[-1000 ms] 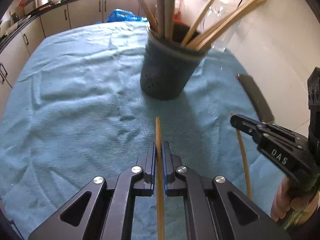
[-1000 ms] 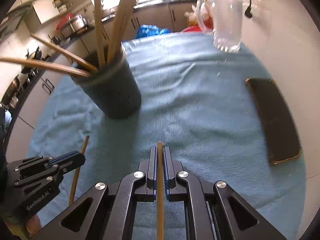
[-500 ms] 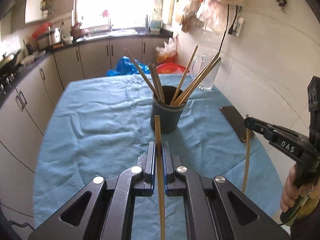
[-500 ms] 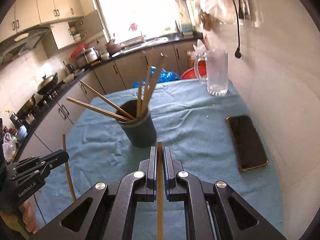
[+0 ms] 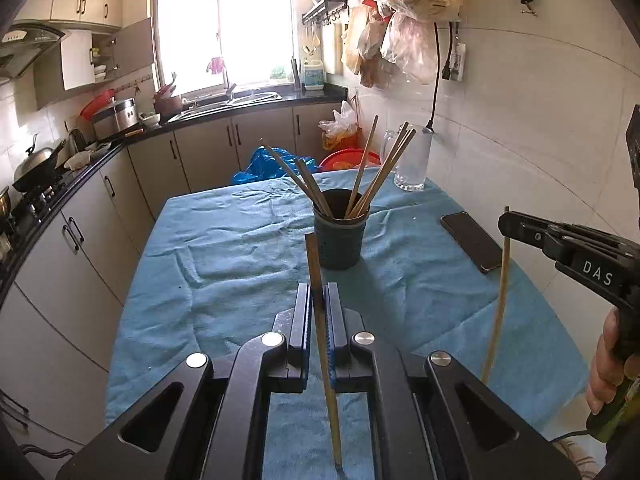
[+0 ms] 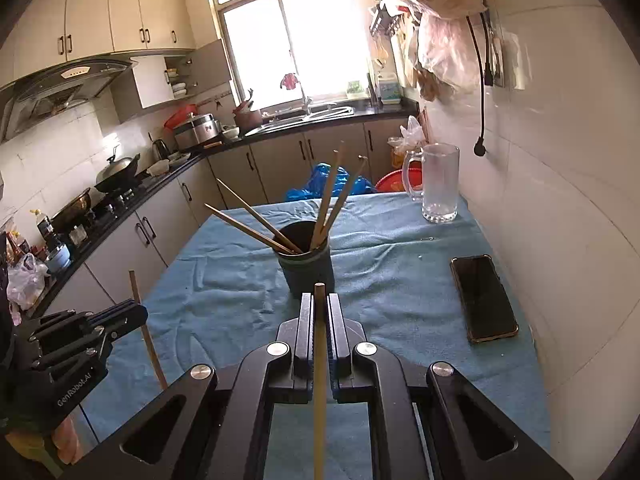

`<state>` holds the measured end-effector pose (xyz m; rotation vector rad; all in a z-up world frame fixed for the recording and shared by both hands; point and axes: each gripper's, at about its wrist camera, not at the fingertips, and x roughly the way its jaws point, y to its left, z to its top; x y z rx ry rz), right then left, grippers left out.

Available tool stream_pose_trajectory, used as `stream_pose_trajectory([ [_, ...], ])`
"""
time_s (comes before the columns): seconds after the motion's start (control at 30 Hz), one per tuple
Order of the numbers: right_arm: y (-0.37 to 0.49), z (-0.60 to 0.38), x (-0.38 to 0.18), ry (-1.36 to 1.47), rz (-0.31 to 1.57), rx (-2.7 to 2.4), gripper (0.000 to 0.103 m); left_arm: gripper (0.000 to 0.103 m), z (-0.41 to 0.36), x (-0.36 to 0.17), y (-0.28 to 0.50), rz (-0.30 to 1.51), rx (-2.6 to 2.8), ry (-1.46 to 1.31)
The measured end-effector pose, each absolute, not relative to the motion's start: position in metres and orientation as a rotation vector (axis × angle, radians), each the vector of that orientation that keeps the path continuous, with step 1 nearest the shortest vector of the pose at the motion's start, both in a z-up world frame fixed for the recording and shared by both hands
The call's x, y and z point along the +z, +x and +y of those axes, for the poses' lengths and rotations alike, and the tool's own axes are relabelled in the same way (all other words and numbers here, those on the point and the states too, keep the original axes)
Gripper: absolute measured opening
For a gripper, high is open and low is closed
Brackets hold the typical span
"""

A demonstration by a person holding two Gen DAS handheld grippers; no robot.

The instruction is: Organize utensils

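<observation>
A dark round holder (image 5: pixel 339 240) (image 6: pixel 307 266) with several wooden chopsticks leaning in it stands mid-table on the blue cloth. My left gripper (image 5: pixel 319 292) is shut on one wooden chopstick (image 5: pixel 316 272), lifted well above the cloth and short of the holder. My right gripper (image 6: pixel 319 300) is shut on another chopstick (image 6: pixel 319 360), also raised, with the holder straight ahead. Each gripper shows in the other's view: the right one (image 5: pixel 505 226) at the right edge with its chopstick (image 5: pixel 498 312) hanging down, the left one (image 6: pixel 140 314) at the lower left with its chopstick (image 6: pixel 146 332).
A black phone (image 6: pixel 483 298) (image 5: pixel 472 242) lies on the cloth near the right wall. A glass mug (image 6: pixel 438 182) (image 5: pixel 412 160) stands at the table's far right corner. Kitchen cabinets and a counter (image 5: pixel 92 208) run along the left and back. A hand (image 5: pixel 608 364) grips the right tool.
Both grippers rose and drew back from the holder, each keeping its chopstick. The holder went from close and large to small and farther off, and the kitchen came into view.
</observation>
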<state>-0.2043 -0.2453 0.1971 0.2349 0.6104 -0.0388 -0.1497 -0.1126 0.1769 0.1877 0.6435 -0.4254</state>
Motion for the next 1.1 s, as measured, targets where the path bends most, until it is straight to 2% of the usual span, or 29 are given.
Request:
stream_pose_trajectory([
  [1.1, -0.226, -0.22, 0.238, 0.183, 0.516, -0.024, 0.006, 0.006, -0.102, 0.201, -0.173, 0.559, -0.354, 0.227],
])
